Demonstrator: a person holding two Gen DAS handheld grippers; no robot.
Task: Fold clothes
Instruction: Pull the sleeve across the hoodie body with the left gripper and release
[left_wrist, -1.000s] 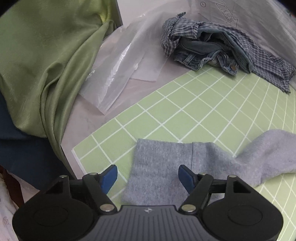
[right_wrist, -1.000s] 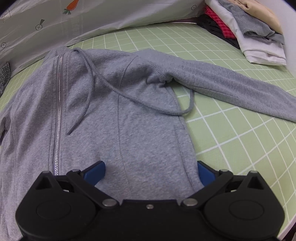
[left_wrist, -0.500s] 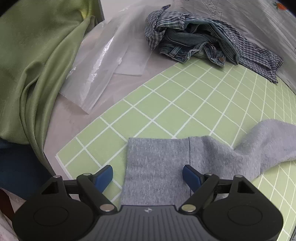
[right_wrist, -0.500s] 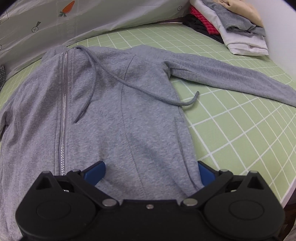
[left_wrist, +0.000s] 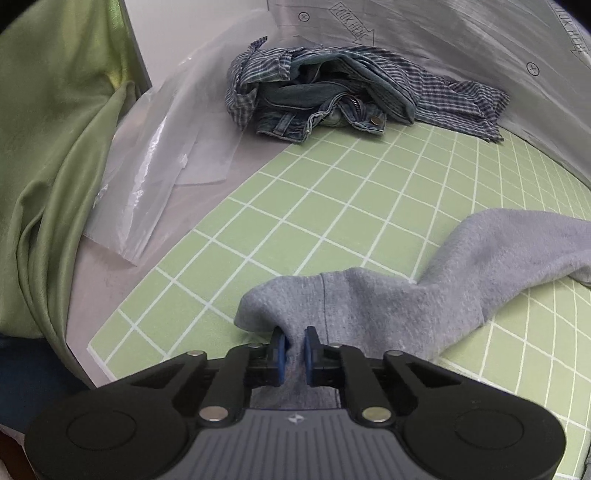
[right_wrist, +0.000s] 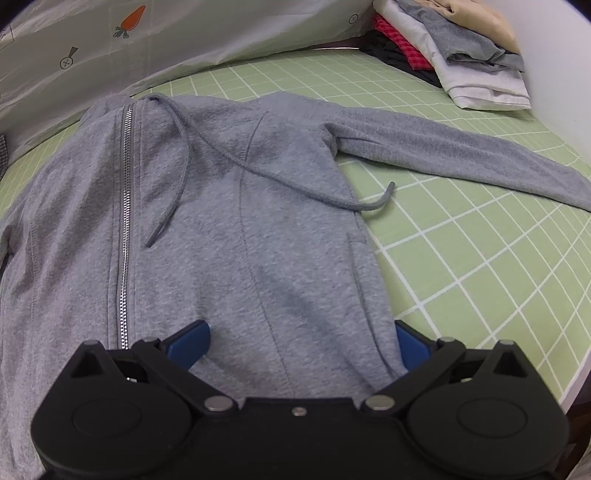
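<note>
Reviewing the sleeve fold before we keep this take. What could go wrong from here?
1. The left claw is closing on only a thin bunch of the cuff; it may slip out when lifted.
2. The right claw is open over the hem, so pulling the sleeve could drag the hoodie askew.
3. The drawstring lies loose and may get folded in crooked.

A grey zip-up hoodie (right_wrist: 229, 236) lay front-up on the green gridded mat (right_wrist: 461, 266), its silver zipper (right_wrist: 125, 221) closed and two drawstrings (right_wrist: 258, 173) trailing loose across the chest. One sleeve (right_wrist: 461, 155) stretched out flat to the side. The other sleeve (left_wrist: 424, 291) was bunched, its cuff (left_wrist: 280, 306) lifted and puckered off the mat.
</note>
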